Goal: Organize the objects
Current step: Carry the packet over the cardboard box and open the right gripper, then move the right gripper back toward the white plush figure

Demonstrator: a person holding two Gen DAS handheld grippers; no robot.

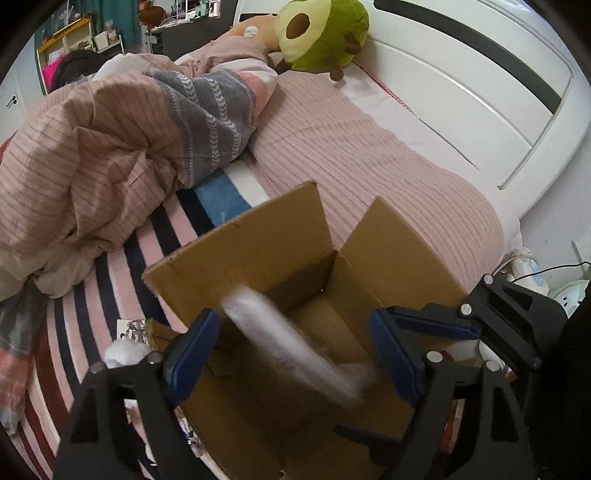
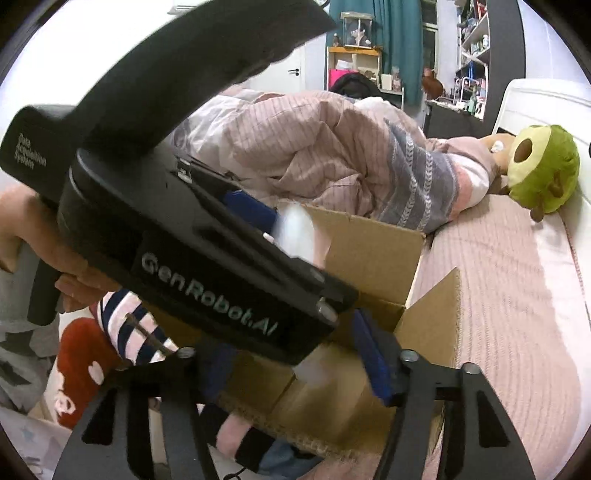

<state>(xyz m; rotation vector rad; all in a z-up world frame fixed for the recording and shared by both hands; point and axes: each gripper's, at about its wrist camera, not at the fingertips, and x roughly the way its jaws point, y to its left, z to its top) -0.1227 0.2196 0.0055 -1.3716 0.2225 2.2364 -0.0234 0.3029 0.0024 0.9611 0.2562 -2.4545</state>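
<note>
An open brown cardboard box [image 1: 258, 251] stands on the bed, flaps up. My left gripper [image 1: 293, 354] hangs over its mouth, blue pads wide apart. A long white plastic-wrapped object [image 1: 288, 343], blurred, lies slanted between the pads and touches neither. In the right wrist view the same box [image 2: 369, 251] sits below, and the left gripper's black body [image 2: 207, 273] crosses in front. My right gripper [image 2: 295, 365] is open over the box's near wall, with a white blur [image 2: 317, 369] close to its right pad. The other end of the white object [image 2: 295, 232] shows by the left gripper's pad.
A crumpled pink striped duvet [image 1: 110, 147] lies left of the box. A green avocado plush [image 1: 321, 33] rests against the white headboard [image 1: 461, 92]. Small items [image 1: 125, 347] lie on the striped blanket by the box's left side. A person's hand [image 2: 22, 229] holds the left gripper.
</note>
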